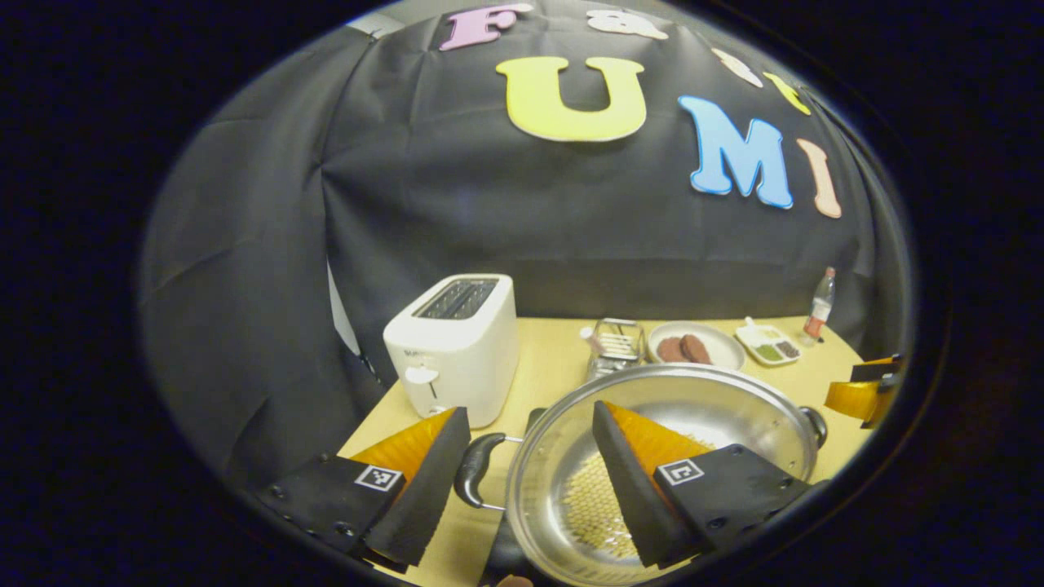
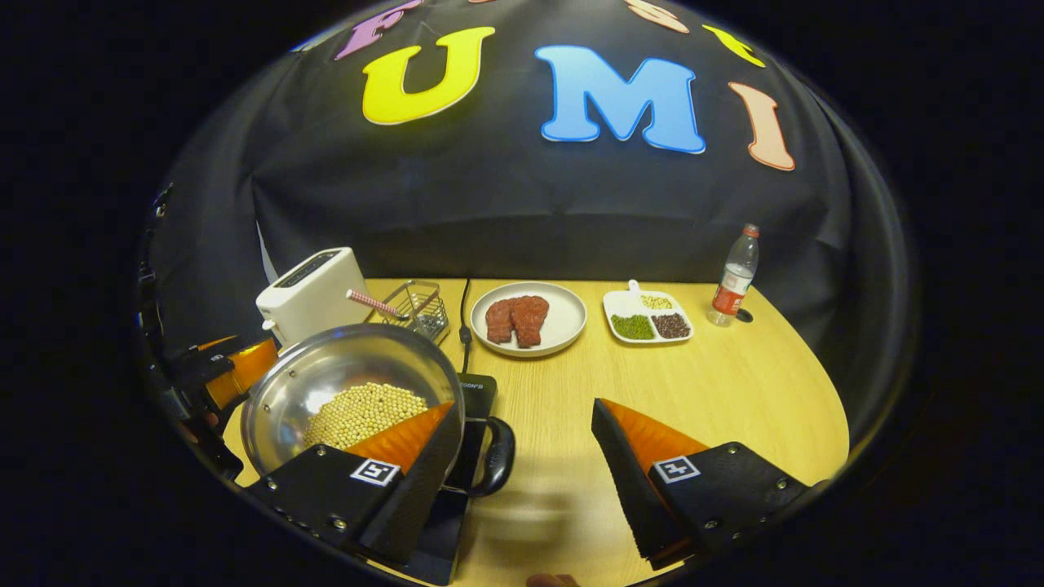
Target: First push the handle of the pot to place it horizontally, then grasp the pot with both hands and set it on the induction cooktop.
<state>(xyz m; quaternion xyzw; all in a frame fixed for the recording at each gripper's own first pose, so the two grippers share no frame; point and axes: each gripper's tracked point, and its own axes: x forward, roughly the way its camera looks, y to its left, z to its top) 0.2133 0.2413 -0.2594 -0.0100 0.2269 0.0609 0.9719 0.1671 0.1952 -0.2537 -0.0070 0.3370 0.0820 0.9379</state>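
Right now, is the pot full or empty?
Partly filled: pale beans cover part of the pot bottom, with bare metal around them.

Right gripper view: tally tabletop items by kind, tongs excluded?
Cookware: 2, pot, induction cooktop
Appliances: 1, toaster
Dishes: 2, meat plate, divided bean dish
Wire baskets: 1
Bottles: 1
Total: 7

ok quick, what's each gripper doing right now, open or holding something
Left gripper: open, astride the pot handle.
Right gripper: open, astride the other handle.
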